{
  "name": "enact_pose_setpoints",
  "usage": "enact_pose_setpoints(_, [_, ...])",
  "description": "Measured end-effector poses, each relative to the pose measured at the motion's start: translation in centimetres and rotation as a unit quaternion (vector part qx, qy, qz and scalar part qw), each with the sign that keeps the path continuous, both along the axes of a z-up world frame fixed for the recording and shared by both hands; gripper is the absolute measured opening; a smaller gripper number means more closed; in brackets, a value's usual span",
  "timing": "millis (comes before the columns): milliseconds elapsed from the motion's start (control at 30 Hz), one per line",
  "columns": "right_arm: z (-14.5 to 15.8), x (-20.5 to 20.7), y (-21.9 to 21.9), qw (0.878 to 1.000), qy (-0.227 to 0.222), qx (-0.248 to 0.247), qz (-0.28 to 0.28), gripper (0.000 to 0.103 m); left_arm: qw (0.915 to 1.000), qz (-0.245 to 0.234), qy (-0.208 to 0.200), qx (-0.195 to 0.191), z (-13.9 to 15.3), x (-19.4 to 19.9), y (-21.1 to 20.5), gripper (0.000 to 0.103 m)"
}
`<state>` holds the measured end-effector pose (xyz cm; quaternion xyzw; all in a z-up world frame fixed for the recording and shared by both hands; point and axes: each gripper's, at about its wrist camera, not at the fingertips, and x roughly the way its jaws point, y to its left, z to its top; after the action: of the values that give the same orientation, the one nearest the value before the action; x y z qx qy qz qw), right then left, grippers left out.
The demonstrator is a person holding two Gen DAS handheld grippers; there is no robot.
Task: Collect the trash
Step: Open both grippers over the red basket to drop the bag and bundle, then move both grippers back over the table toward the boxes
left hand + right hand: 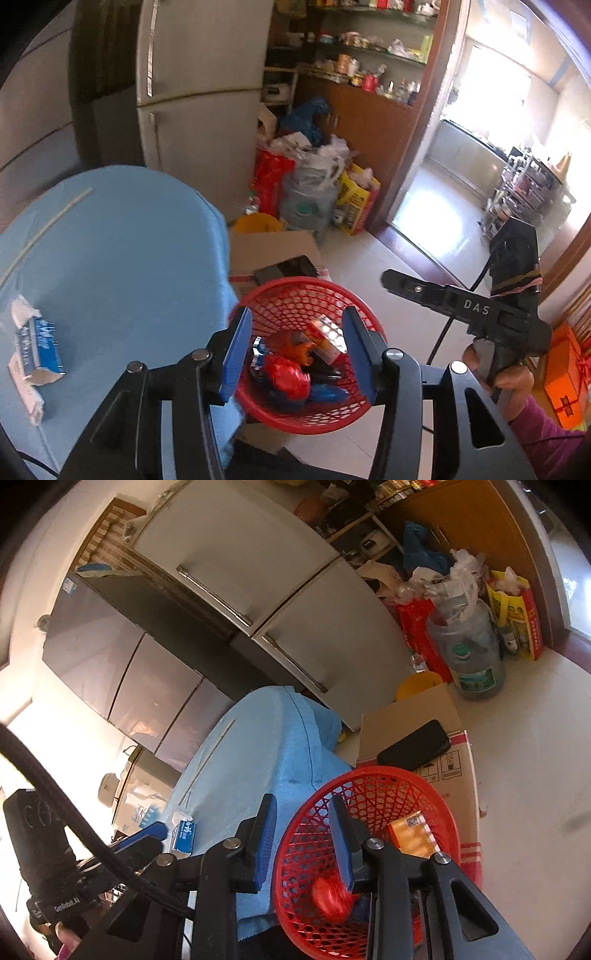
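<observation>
A red mesh basket [354,306] stands beside the blue-covered table [122,258] and holds several wrappers, among them a red foil one [288,376] and an orange box [410,834]. My left gripper [295,354] is open and empty, hovering above the basket. My right gripper [306,834] is open and empty over the basket's [436,808] near rim; it also shows at the right of the left wrist view [461,306]. A torn blue-and-white carton [37,350] lies on the table at the left, also in the right wrist view [184,834]. A thin stick [48,221] lies farther back on the table.
A cardboard box [410,716] with a black phone [413,744] on top stands behind the basket. A white fridge [199,92], a water jug [476,653], bags and a yellow sack [356,199] crowd the far wall. An orange box [565,380] is at the right.
</observation>
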<state>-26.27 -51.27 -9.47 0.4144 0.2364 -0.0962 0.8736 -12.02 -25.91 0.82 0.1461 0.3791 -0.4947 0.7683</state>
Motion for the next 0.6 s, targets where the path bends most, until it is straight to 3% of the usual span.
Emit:
enact_pose_setpoints(100, [0.6,-0.1,0.1,1.000,-0.006,-0.006,-0.003,0.034,0.9994,0.023,-0.028,-0.001,0.9,-0.1,1.8,0.061])
enact_pose_setpoints(300, [2.0,1.1,1.2,1.000,-0.014,-0.014,0.011,0.035,0.9936,0.080,-0.078,0.020,1.5,-0.1,7.2,0.062])
enact_pose_setpoints(467, [3.5,2.9,3.6,0.999,-0.016,-0.029,0.038,0.035,0.9848,0.159,-0.069,0.014,1.6,1.9,13.7,0.063])
enact_pose_setpoints(600, [4.9,4.6,6.2,0.997,-0.017,-0.048,0.066,0.036,0.9704,0.233,-0.063,0.001,1.7,4.0,19.6,0.063])
